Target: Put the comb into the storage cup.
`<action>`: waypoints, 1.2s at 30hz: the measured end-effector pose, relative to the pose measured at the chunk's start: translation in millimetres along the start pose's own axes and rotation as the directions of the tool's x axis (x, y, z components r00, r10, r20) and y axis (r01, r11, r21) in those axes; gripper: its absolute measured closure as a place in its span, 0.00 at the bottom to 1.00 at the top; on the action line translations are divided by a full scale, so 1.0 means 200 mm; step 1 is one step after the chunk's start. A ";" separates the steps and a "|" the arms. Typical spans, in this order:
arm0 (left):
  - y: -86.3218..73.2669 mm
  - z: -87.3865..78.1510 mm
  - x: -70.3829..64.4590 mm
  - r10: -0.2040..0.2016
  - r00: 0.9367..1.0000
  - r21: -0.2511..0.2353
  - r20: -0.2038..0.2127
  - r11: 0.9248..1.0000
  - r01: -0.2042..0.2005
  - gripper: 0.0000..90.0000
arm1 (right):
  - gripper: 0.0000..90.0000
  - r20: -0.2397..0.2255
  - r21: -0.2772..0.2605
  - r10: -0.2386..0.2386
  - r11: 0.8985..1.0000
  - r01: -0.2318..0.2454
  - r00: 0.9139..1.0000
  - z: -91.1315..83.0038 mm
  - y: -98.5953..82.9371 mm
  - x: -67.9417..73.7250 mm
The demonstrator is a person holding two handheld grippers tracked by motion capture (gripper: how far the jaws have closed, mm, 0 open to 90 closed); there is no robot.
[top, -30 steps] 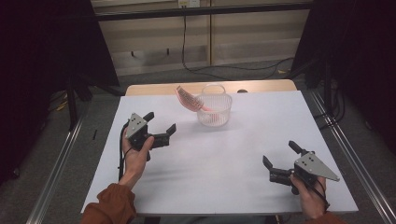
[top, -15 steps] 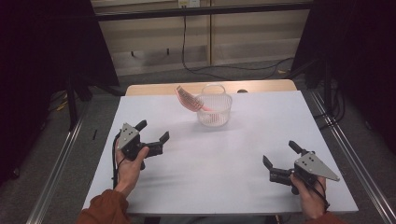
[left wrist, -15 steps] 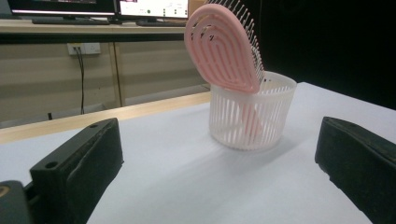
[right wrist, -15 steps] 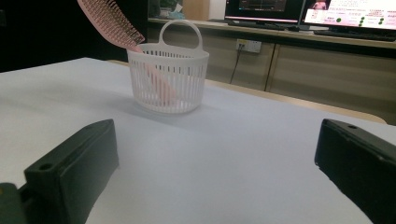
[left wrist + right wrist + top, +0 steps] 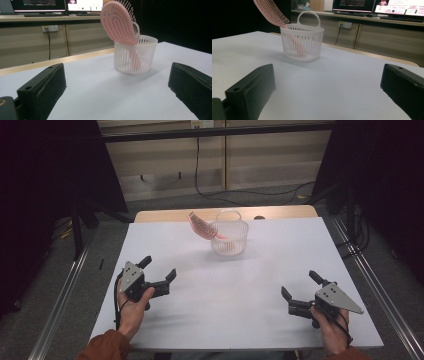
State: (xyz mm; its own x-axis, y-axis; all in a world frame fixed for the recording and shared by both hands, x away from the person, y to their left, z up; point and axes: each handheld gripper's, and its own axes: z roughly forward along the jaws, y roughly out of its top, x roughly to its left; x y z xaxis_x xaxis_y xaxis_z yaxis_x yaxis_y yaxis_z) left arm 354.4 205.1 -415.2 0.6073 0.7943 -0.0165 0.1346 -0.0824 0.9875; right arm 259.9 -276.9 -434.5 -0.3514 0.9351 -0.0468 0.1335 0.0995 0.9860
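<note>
A small white slatted basket point(image 5: 230, 239) point(image 5: 136, 58) point(image 5: 302, 41) stands near the far middle of the white table point(image 5: 235, 290). A pink hairbrush point(image 5: 202, 226) point(image 5: 119, 23) point(image 5: 272, 11) leans in it, handle down, its head sticking out toward the left. Near the front left, my left gripper point(image 5: 158, 268) point(image 5: 117, 92) is open with nothing between its jaws. At the front right, my right gripper point(image 5: 299, 285) point(image 5: 329, 92) rests low over the table, open too and holding nothing. Both sit well short of the basket.
A wooden strip point(image 5: 165, 215) runs along the table's far edge. Metal rails point(image 5: 65, 300) flank the table on both sides. Cables point(image 5: 220, 192) lie on the floor beyond. Monitors point(image 5: 402, 7) stand on a bench in the background.
My left gripper has drawn back toward the front left of the table, away from the basket, staying open. The right gripper has not moved.
</note>
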 end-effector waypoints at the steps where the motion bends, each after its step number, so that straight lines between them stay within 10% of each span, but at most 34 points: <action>1: -0.01 -0.01 0.00 -0.006 1.000 0.002 0.002 1.000 0.006 0.02 | 0.00 0.000 0.000 0.000 1.000 0.000 1.000 0.00 0.00 0.00; 27: -0.07 -0.27 -0.03 -0.027 0.999 0.055 -0.040 0.998 0.029 0.02 | 0.00 0.022 -0.005 0.006 1.000 -0.006 1.000 -0.01 0.00 -0.01; 36: -0.06 -0.31 0.00 -0.049 0.995 0.004 -0.086 0.999 0.049 0.05 | 0.00 0.019 -0.003 0.003 1.000 -0.003 1.000 -0.01 0.00 -0.01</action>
State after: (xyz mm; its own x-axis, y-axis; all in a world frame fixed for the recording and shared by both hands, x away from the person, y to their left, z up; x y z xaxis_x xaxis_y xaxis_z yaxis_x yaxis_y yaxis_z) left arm 304.7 243.1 -418.4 0.5306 0.8461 -0.0509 0.1672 -0.0456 0.9849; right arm 259.4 -279.0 -434.4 -0.3337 0.9415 -0.0469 0.1316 0.0958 0.9867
